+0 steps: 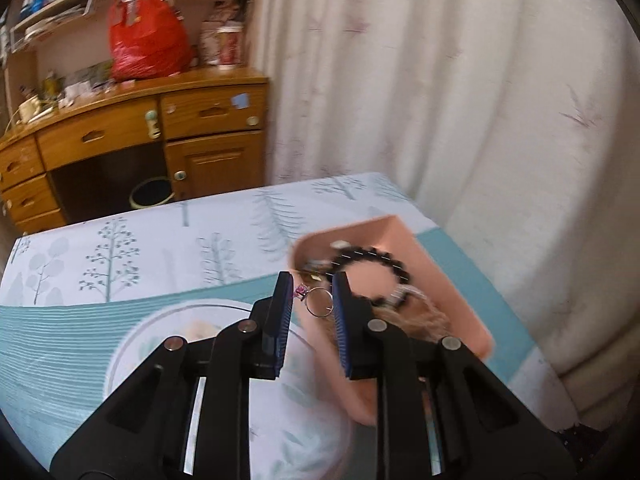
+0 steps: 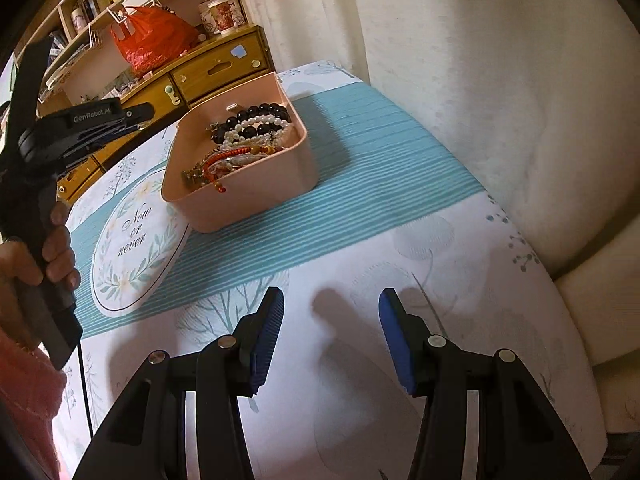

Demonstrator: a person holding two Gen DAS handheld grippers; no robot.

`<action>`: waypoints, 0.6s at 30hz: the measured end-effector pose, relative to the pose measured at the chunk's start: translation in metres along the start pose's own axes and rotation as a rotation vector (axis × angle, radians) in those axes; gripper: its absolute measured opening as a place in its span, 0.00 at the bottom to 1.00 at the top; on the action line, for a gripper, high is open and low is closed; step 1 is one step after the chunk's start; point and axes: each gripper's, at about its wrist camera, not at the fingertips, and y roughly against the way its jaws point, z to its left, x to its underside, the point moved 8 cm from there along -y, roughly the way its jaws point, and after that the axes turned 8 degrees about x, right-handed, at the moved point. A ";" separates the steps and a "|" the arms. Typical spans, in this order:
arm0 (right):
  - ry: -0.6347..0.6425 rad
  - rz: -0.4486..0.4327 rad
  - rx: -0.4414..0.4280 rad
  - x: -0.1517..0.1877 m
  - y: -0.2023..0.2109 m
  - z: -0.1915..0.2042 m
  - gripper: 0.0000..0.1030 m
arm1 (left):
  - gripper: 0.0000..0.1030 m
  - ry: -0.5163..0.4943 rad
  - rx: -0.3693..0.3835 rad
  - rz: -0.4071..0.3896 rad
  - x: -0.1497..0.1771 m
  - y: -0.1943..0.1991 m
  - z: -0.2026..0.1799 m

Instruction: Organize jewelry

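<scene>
My left gripper (image 1: 311,286) is shut on a silver ring with a pink stone (image 1: 316,300), held at the near left edge of the pink box (image 1: 456,288). The box holds a black bead bracelet (image 1: 374,268) and other jewelry. In the right wrist view the pink box (image 2: 276,176) sits on the tablecloth with black beads (image 2: 256,116), pearl strands and red cord bracelets (image 2: 224,160) inside. My right gripper (image 2: 331,304) is open and empty above the white part of the cloth, in front of the box. The left gripper's body (image 2: 80,120) hangs left of the box.
The table has a teal and white tree-print cloth (image 2: 360,184) with a round "Now or never" emblem (image 2: 136,240). A white curtain (image 1: 460,80) hangs close behind and right. A wooden desk (image 1: 132,148) with a red bag (image 1: 148,40) stands beyond.
</scene>
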 end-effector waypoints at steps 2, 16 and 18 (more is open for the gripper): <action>-0.006 -0.007 0.002 0.004 0.004 -0.004 0.49 | 0.17 -0.010 0.047 0.003 0.005 0.003 -0.019; -0.052 0.041 0.082 0.066 0.072 -0.053 0.83 | 0.61 0.247 -0.123 0.347 0.149 0.085 -0.059; -0.050 0.073 0.071 0.075 0.089 -0.056 0.88 | 0.61 0.257 -0.178 0.403 0.171 0.120 -0.062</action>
